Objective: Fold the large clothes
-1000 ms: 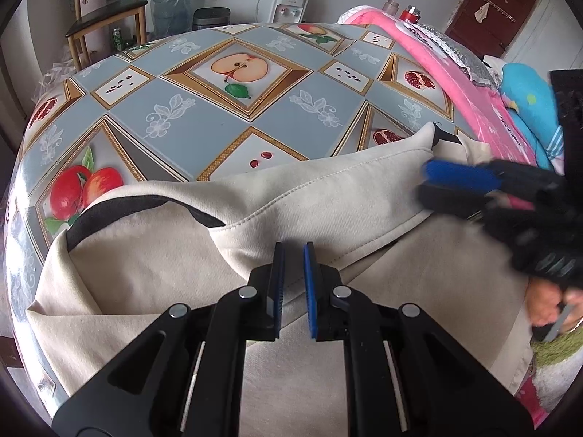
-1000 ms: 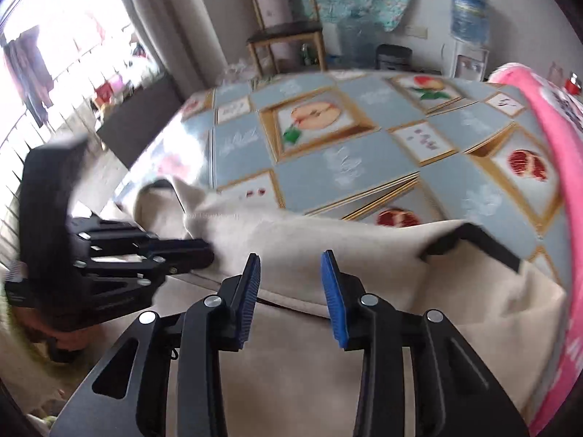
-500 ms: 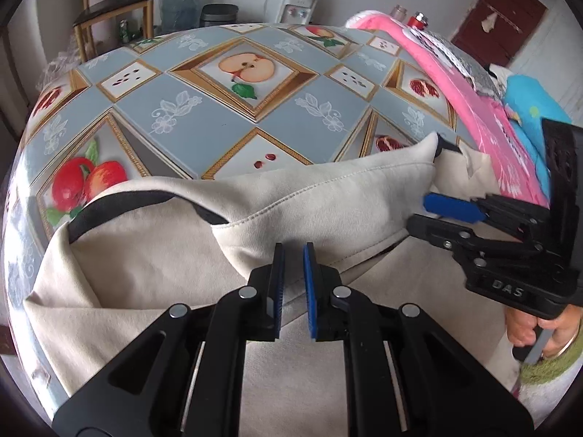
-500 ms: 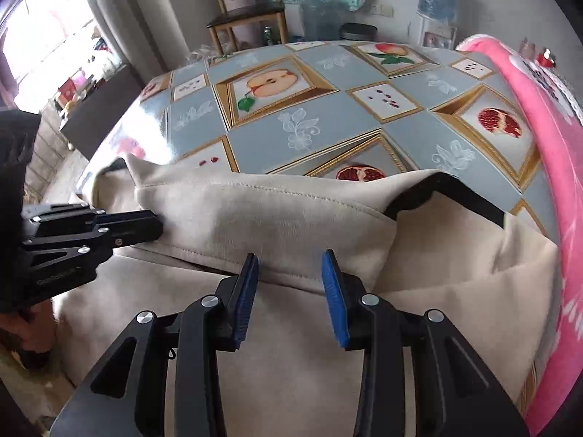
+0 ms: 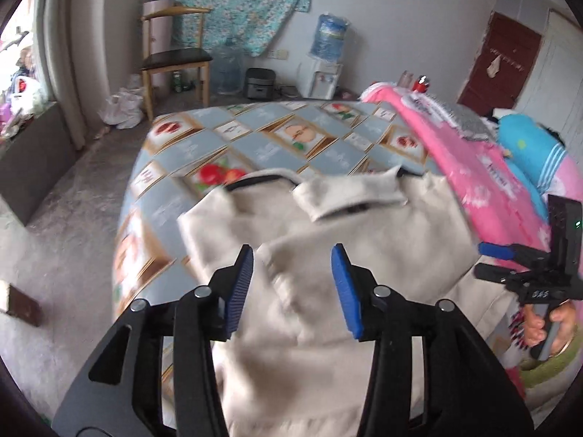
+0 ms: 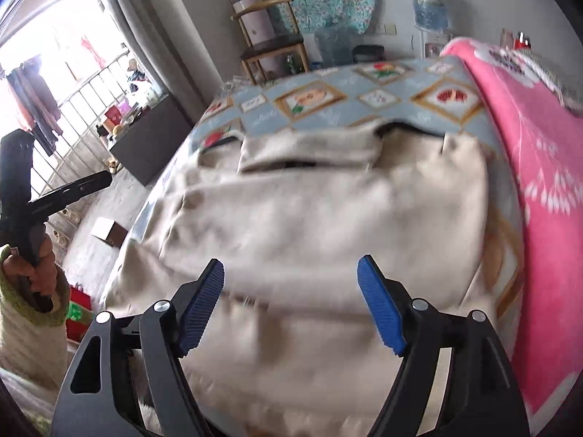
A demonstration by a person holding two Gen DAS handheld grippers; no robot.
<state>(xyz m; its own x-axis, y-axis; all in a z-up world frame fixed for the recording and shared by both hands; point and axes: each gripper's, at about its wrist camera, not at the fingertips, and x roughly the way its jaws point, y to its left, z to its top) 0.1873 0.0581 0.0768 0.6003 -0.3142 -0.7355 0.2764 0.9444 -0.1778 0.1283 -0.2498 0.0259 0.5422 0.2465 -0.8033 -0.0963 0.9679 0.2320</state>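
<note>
A large cream garment (image 5: 349, 225) (image 6: 328, 211) with a black-lined collar lies spread on a table under a fruit-patterned cloth (image 5: 255, 145) (image 6: 328, 102). Its top part is folded down into a band near the collar. My left gripper (image 5: 291, 284) hovers above the garment's near part, its jaws opening, nothing between the blue pads. My right gripper (image 6: 291, 298) also hangs above the cloth with jaws opening wide and empty. In the left wrist view the right gripper (image 5: 488, 260) shows at the right edge, held by a hand (image 5: 543, 324). The left gripper's black body shows at the left of the right wrist view.
A pink blanket (image 5: 484, 174) (image 6: 539, 153) is heaped along the table's right side. Beyond the table stand a wooden chair (image 5: 175, 58), water bottles and a dispenser (image 5: 324, 73). A low grey ledge (image 5: 32, 160) and a railing (image 6: 73, 109) lie to the left.
Both grippers have let go of the garment's folded edge, opened, and pulled back and up from it. The folded band now lies flat near the collar.
</note>
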